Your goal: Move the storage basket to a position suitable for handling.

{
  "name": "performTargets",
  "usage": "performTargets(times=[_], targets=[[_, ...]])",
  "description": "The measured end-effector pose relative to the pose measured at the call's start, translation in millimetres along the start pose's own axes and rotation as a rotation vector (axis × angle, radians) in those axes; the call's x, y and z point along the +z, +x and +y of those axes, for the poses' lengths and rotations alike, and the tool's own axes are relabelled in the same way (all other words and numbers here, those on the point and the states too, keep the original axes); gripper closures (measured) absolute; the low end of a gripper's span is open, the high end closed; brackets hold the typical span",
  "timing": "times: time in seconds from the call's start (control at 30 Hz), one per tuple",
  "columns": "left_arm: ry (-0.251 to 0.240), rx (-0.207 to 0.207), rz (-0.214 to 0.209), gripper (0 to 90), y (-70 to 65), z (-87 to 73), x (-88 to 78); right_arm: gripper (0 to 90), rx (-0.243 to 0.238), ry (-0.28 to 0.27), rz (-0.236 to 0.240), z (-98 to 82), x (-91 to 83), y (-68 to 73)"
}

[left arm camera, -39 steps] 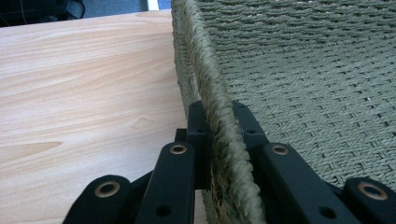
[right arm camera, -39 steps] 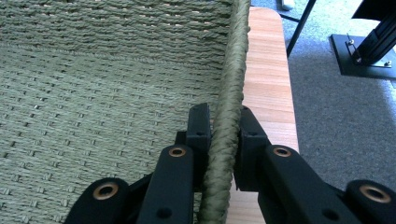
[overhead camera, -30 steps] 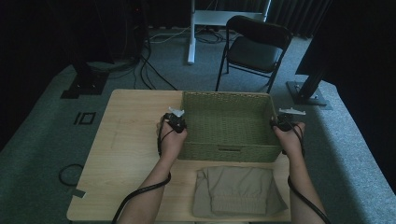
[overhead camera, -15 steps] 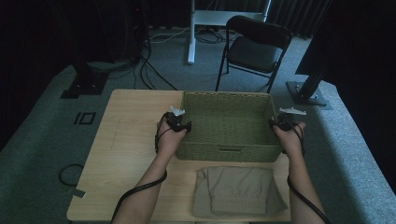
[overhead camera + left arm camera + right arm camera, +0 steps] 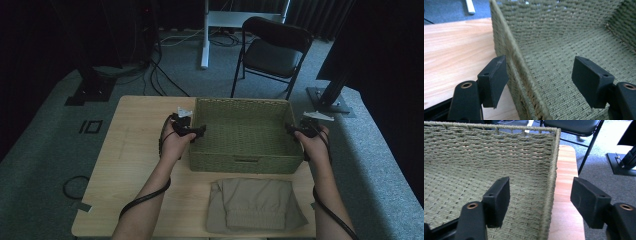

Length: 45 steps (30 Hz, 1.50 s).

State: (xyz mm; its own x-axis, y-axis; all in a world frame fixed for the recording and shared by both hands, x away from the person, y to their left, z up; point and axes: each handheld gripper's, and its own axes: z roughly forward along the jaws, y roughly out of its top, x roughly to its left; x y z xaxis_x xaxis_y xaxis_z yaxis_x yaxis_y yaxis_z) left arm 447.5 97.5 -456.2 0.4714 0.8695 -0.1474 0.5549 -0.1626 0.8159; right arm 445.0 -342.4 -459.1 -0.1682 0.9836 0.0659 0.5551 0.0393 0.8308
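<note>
In the left gripper view, the left gripper [image 5: 540, 82] has its fingers [image 5: 495, 78] spread wide, straddling the left wall of the woven basket [image 5: 564, 37]: one finger sits outside over the wooden bench [image 5: 456, 55], just beside the wall's rim, and the other hangs inside above the woven floor. Neither finger presses the wall; a gap shows on the inner side, and nothing is held.

In the right gripper view, the right gripper [image 5: 540, 200] is likewise wide open across the basket's right wall, which runs up the middle of the frame between the two fingers. The left finger in the frame is inside the basket, the right one outside above the bench edge. Gaps show on both sides of the rim, so it grips nothing.

From the high view, the left gripper [image 5: 192, 131] sits at the basket's left side and the right gripper [image 5: 296, 130] at its right side, each held in a hand with a cable trailing back along the forearm. The basket [image 5: 242, 162] stands at the centre of the frame on the bench [image 5: 132, 165], and looks empty. A folded grey garment [image 5: 255, 205] lies on the bench just below the basket, at lower centre. A dark folding chair [image 5: 272, 50] stands on the carpet at the upper centre.
</note>
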Motion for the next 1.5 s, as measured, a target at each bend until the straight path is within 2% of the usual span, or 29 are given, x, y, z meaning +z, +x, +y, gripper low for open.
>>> performTargets(times=[0.17,0.3,0.47,0.5,0.67,0.87,0.9,1.0,1.1,1.5], targets=[[-0.028,0.001,-0.008,28.2,4.6,2.9,-16.5,26.5,-0.02,-0.001,0.021,1.0,-8.0,-0.5],[-0.033,0.008,-0.016,24.6,8.3,2.3,-28.4,25.0,-0.042,-0.004,0.055,0.2,-15.4,1.1],[-0.039,0.019,-0.017,24.5,8.7,1.4,-35.5,22.9,-0.054,-0.014,0.075,-0.3,-21.2,2.2],[-0.052,0.041,-0.033,24.5,6.7,-0.2,-42.7,19.4,-0.053,-0.026,0.082,-0.1,-25.3,3.4],[-0.066,0.054,-0.054,22.3,2.6,-1.3,-49.9,16.6,-0.064,-0.045,0.095,-1.3,-33.7,8.1],[-0.082,0.082,-0.076,22.3,-5.9,-3.3,-59.4,15.2,-0.087,-0.05,0.122,-6.3,-42.9,16.4],[-0.09,0.087,-0.091,22.3,-8.4,-4.4,-62.3,15.2,-0.09,-0.05,0.128,-7.6,-44.4,17.4],[-0.099,0.089,-0.101,22.3,-11.2,-6.4,-64.8,15.2,-0.09,-0.054,0.137,-10.5,-48.2,19.7],[-0.101,0.108,-0.121,22.3,-17.2,-11.5,-69.8,14.4,-0.109,-0.065,0.15,-15.1,-56.5,24.5],[-0.119,0.138,-0.164,22.3,-32.6,-25.7,-82.7,14.3,-0.14,-0.108,0.165,-23.9,-83.6,36.4]])
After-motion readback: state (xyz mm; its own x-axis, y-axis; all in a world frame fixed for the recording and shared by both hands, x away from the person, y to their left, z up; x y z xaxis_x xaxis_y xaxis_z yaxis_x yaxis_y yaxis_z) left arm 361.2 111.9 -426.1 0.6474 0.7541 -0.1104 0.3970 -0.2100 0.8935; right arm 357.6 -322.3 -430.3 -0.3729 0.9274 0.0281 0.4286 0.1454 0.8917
